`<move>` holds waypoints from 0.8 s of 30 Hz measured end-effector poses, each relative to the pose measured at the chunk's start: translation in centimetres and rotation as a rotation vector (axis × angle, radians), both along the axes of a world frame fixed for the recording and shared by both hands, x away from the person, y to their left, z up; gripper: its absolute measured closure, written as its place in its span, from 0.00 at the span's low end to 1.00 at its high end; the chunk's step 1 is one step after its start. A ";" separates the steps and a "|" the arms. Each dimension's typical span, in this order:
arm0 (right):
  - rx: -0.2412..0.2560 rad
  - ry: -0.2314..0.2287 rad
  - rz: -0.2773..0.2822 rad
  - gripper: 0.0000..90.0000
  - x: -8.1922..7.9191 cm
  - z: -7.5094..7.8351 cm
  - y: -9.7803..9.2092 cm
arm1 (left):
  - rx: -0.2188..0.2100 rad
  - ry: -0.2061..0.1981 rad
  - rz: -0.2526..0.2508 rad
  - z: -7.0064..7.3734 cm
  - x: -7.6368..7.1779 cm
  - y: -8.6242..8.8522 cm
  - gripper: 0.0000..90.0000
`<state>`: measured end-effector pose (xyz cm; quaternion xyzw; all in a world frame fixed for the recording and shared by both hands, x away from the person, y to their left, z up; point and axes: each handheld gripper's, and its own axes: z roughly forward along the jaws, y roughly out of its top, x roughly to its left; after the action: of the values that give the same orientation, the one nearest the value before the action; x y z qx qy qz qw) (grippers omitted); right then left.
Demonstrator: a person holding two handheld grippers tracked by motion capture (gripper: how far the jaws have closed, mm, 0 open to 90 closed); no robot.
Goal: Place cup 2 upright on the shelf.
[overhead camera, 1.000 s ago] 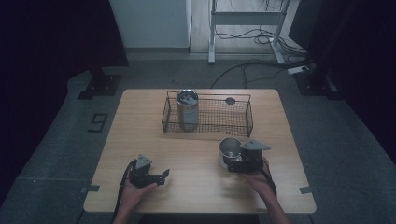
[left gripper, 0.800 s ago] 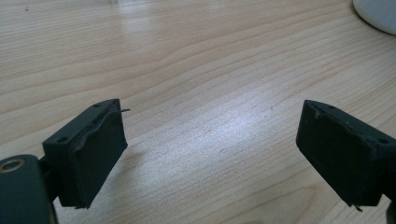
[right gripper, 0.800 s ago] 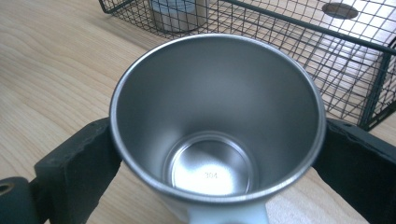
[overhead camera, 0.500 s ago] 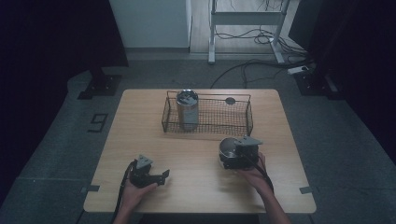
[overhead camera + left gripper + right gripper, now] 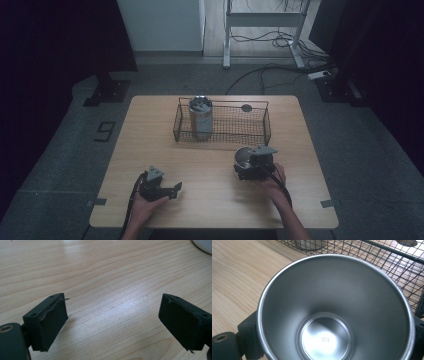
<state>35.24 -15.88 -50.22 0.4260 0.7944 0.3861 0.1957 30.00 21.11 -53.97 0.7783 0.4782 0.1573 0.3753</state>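
A black wire basket (image 5: 235,136) stands at the middle back of the wooden table (image 5: 150,130). Upright in its left end is a steel cup (image 5: 201,117). In front of the basket's right half, my right gripper (image 5: 246,164) is shut on a second steel cup (image 5: 243,156). The right gripper view looks into that cup's bare inside (image 5: 332,315), stamped 304 on the bottom, with a black finger (image 5: 249,336) against its wall and the basket mesh (image 5: 402,267) just behind. Near the front left, my left gripper (image 5: 175,189) rests open, and only bare wood lies between its jaws (image 5: 112,322).
A small dark round object (image 5: 246,107) lies on the table behind the basket. A white rounded edge (image 5: 203,245) shows at the top right of the left gripper view. Cables and a metal stand leg (image 5: 227,35) are on the floor beyond the table.
My right gripper, with the cup in it, has drifted slightly left. The left gripper has stayed put.
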 end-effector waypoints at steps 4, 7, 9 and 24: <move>-0.010 -0.007 0.010 0.08 -0.1 0.0 0.1 | -0.001 0.002 0.000 0.0 0.0 0.0 0.09; -0.006 -0.001 0.018 0.08 -0.2 0.1 0.1 | 0.000 0.002 0.000 -0.1 0.0 0.0 0.09; -0.001 -0.002 0.019 0.08 -0.2 0.1 0.0 | 0.002 0.001 0.000 -0.1 0.0 -0.1 0.09; 0.052 -0.003 0.013 0.08 -0.4 2.2 -1.0 | 0.016 -0.008 -0.018 -0.1 -0.3 -0.6 0.09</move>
<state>34.89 -16.93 -48.06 0.4252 0.7866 0.4084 0.1834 29.71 20.53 -54.07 0.7848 0.4686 0.1607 0.3725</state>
